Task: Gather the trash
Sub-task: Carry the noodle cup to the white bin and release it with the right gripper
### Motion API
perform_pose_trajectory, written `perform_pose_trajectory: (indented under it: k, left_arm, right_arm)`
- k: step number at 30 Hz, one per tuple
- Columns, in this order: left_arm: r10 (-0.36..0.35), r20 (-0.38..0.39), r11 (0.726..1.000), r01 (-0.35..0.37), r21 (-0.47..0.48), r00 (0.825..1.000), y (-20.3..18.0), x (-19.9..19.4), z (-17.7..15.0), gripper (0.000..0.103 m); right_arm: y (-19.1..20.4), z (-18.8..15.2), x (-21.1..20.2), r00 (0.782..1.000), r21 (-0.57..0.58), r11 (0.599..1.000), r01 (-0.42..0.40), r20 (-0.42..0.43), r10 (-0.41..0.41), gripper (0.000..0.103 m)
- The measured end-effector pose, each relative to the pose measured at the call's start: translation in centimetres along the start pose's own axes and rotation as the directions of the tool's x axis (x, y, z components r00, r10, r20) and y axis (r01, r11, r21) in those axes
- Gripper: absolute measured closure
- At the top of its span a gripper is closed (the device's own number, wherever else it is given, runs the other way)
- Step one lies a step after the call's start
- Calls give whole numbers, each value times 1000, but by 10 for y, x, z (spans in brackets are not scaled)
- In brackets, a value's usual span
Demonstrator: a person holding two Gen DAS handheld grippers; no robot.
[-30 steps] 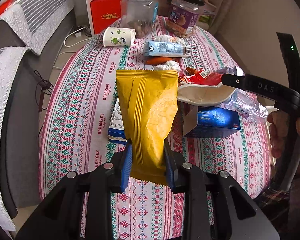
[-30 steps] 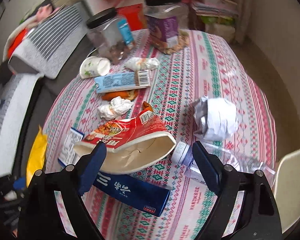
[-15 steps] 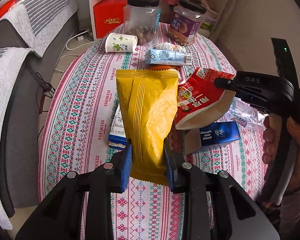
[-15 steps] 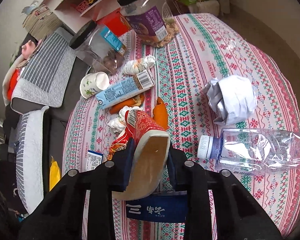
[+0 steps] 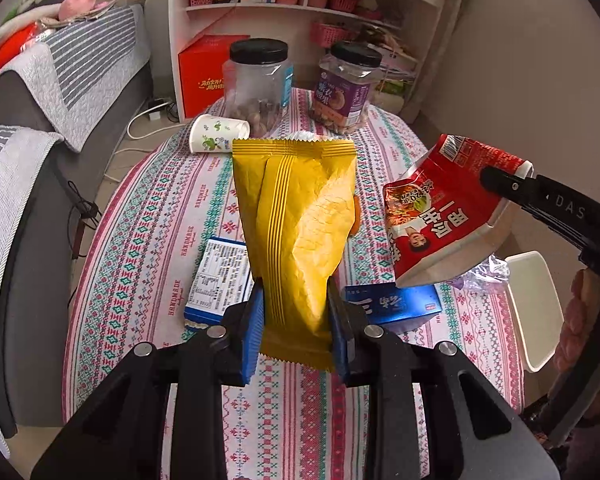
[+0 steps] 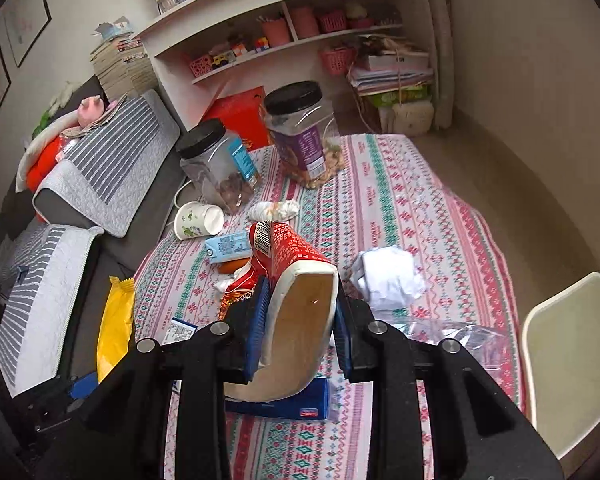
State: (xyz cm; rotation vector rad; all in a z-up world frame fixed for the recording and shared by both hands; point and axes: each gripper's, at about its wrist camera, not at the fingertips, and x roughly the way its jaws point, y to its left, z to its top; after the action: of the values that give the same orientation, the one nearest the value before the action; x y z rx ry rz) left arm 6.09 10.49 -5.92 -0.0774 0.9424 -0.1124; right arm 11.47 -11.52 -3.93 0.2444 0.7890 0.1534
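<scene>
My left gripper (image 5: 296,320) is shut on a yellow snack bag (image 5: 296,216) and holds it upright above the table. My right gripper (image 6: 300,328) is shut on a red instant-noodle cup (image 6: 296,292), squashed and lifted off the table; the cup also shows in the left wrist view (image 5: 440,216). The yellow bag shows at the left of the right wrist view (image 6: 116,332). On the table lie a paper cup (image 6: 198,222), a blue carton (image 6: 228,246), crumpled white paper (image 6: 388,280), a tissue wad (image 6: 272,210), a clear plastic bottle (image 6: 452,332) and a blue box (image 5: 392,304).
Two black-lidded jars (image 5: 260,80) (image 5: 348,84) stand at the table's far end on the patterned cloth (image 5: 140,232). A grey sofa (image 5: 28,128) runs along the left. A white chair (image 6: 568,360) is at the right. Shelves (image 6: 284,40) stand behind.
My right gripper closed on the red noodle cup and lifted it up off the table. My left gripper kept hold of the yellow bag and rose slightly.
</scene>
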Motion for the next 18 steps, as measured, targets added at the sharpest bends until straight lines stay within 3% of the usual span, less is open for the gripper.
perform_pose_trajectory:
  k: [6, 9, 14, 18]
  left_arm:
    - [-55, 35, 997, 53, 53, 998, -40, -1, 4, 74]
    - [-80, 43, 994, 76, 78, 996, -62, 2, 5, 74]
    - [-113, 36, 988, 108, 112, 993, -96, 12, 5, 74]
    - [-144, 25, 981, 139, 136, 989, -125, 20, 4, 74]
  right_arm:
    - [-49, 3, -31, 990, 34, 991, 127, 62, -129, 75]
    - [-77, 3, -49, 970, 43, 975, 220, 93, -223, 75]
    - [-123, -1, -73, 917, 62, 924, 378, 108, -383, 74]
    - [-157, -9, -91, 850, 78, 857, 509, 113, -514, 73]
